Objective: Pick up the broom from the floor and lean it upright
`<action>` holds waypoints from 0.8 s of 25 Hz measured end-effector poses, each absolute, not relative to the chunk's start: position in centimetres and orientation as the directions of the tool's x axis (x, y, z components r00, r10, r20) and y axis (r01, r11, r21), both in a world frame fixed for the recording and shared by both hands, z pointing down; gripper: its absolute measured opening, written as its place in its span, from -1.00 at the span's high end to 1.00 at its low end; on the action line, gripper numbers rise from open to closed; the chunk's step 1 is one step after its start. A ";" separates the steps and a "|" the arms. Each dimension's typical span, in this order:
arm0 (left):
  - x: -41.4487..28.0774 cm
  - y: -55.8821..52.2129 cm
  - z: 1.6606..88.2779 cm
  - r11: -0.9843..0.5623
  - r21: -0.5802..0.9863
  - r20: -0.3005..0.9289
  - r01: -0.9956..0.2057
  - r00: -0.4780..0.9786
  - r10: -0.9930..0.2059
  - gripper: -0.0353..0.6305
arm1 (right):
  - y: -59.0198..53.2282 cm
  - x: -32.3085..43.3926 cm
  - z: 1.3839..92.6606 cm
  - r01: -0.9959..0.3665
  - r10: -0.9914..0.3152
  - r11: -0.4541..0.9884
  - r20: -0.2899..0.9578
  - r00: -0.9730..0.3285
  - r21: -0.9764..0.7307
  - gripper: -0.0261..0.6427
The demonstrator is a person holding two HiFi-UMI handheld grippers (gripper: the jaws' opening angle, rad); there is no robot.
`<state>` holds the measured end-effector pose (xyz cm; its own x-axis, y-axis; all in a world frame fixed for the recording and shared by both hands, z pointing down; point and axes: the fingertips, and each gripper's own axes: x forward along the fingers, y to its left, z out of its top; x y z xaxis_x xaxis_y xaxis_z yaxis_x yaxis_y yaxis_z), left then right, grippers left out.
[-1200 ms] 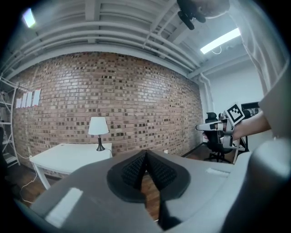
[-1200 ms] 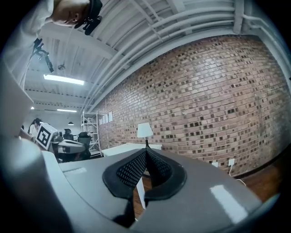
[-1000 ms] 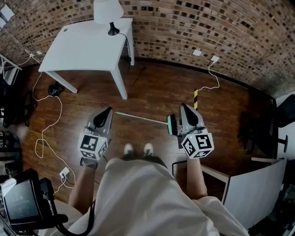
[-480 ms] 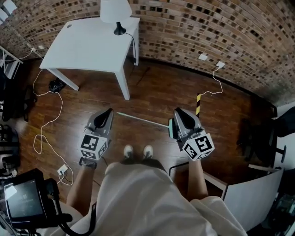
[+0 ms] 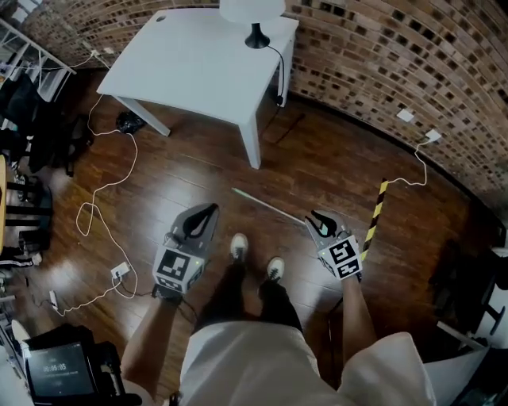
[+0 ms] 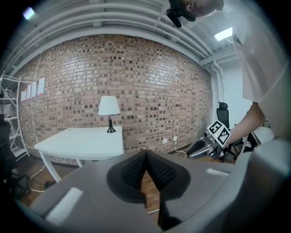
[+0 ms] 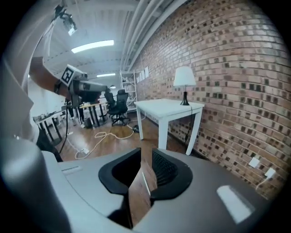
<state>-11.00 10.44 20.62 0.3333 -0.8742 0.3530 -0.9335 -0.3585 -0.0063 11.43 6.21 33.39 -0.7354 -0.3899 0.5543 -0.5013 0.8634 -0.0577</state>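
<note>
The broom lies flat on the wooden floor; its thin pale-green handle (image 5: 266,204) runs from near the table leg toward my right gripper (image 5: 316,218). That gripper hangs low over the broom's head end and hides it. Its jaws are opening, and through the gap in the right gripper view (image 7: 146,157) I see floor and a pale strip of handle (image 7: 144,182), which the pads do not press. My left gripper (image 5: 208,210) hovers left of the handle, apart from it. In the left gripper view (image 6: 145,157) its tips meet with nothing between them.
A white table (image 5: 198,63) with a lamp (image 5: 252,16) stands at the brick wall (image 5: 397,63). White cables (image 5: 103,190) and a power strip (image 5: 119,272) lie on the left. A yellow-black striped bar (image 5: 375,210) lies right of my right gripper. The person's shoes (image 5: 238,246) stand between the grippers.
Both grippers have dropped toward the floor, the right one much further, down onto the broom's head end. The right jaws have parted. The head camera has leaned forward.
</note>
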 end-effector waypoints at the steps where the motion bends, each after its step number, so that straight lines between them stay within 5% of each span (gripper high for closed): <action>1: -11.8 10.1 22.0 -0.355 -0.003 0.374 -0.935 0.328 -0.867 0.89 | 6.1 10.3 35.6 -0.481 -0.368 0.875 0.581 -0.726 -0.047 0.64; 12: -14.9 3.1 50.1 -0.414 0.025 0.627 -0.910 0.337 -0.703 0.89 | 0.9 4.4 64.4 -0.458 -0.241 0.883 0.742 -0.625 -0.099 0.61; 20: -13.1 -0.3 62.8 -0.429 0.135 0.677 -0.893 0.399 -0.619 0.89 | -0.7 2.0 76.3 -0.484 -0.204 0.863 0.776 -0.596 -0.145 0.61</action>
<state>-13.06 -0.33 62.82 0.3990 -0.6189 0.6765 -0.8934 -0.4287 0.1347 2.01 -0.70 76.28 -0.5963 -0.2038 0.7764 -0.4838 0.8631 -0.1450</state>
